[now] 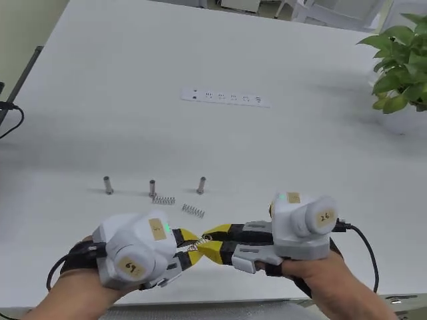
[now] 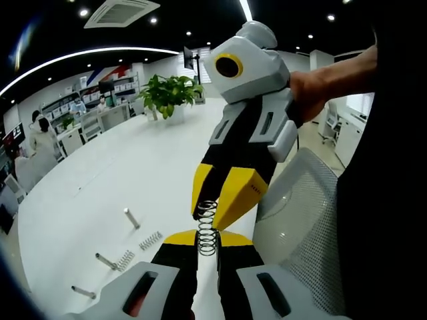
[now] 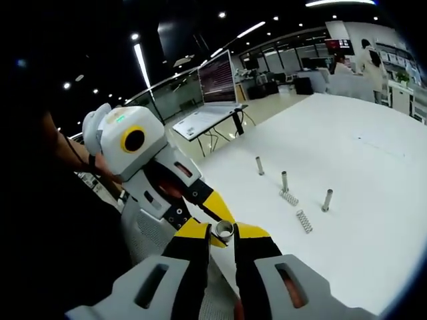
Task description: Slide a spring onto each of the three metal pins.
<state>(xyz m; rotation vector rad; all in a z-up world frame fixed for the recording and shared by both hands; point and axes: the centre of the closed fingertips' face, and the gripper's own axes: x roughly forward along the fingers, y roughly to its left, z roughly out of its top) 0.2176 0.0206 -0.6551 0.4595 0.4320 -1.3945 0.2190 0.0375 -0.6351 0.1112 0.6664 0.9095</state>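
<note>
spring (image 2: pixel 207 223) | silvery wire coil | gripped by left tongs (image 2: pixel 207 237) and right tongs (image 3: pixel 223 231)

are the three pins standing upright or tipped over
Upright: all three metal pins stand on end on the white table, spaced in a row.

No legible text, label or number in any view.

in the right gripper (image 3: pixel 224 235), the spring (image 3: pixel 224 230) shows end-on, its length hidden; far beyond the right gripper, the plant (image 1: pixel 400 37) is cut by the edge.
</note>
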